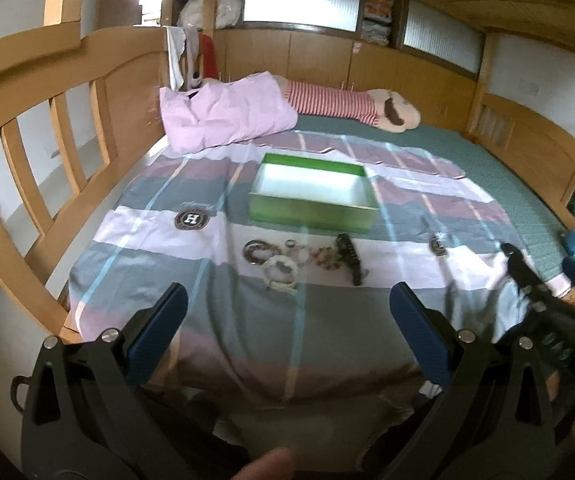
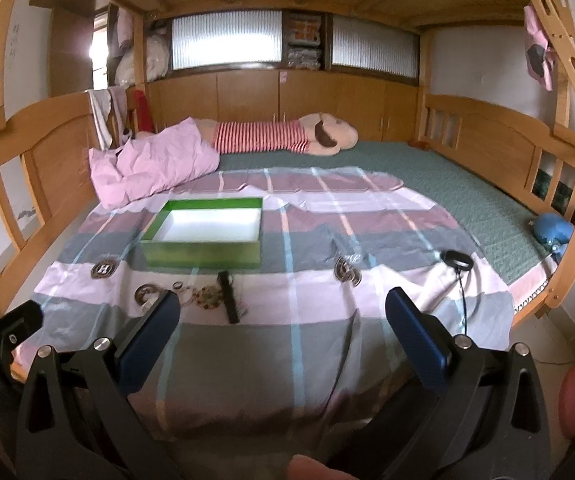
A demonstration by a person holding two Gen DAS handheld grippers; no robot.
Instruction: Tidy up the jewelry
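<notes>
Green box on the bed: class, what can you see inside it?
The green box shows only a bare white floor and walls; no jewelry inside. Its near wall hides the front strip of the floor in both views.

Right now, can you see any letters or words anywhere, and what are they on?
"H": in the round dark badge printed on the striped bedsheet.
Curved script above that badge: too blurred to read.
A second round badge on the sheet: too creased to read.
Faint marks on the wall at far left in the right wrist view: unreadable.
The green box shows no text.
</notes>
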